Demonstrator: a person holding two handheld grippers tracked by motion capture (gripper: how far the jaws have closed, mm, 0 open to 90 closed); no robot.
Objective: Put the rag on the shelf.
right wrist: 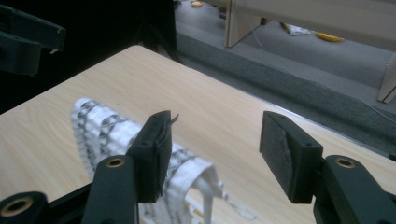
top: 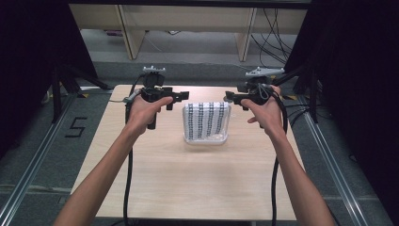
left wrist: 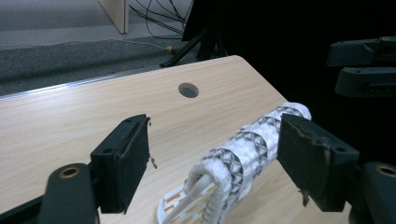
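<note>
Forearms reach in from the near edge of the counter (top: 188, 188), each hand holding a claw. Between the left claw (top: 181, 96) and right claw (top: 230, 97) stands a white basket (top: 207, 136) draped with a patterned black-and-white cloth (top: 207, 118). Both claws gape open and empty, just beside the cloth's upper corners. Beyond lies grey floor (top: 197, 47).
</note>
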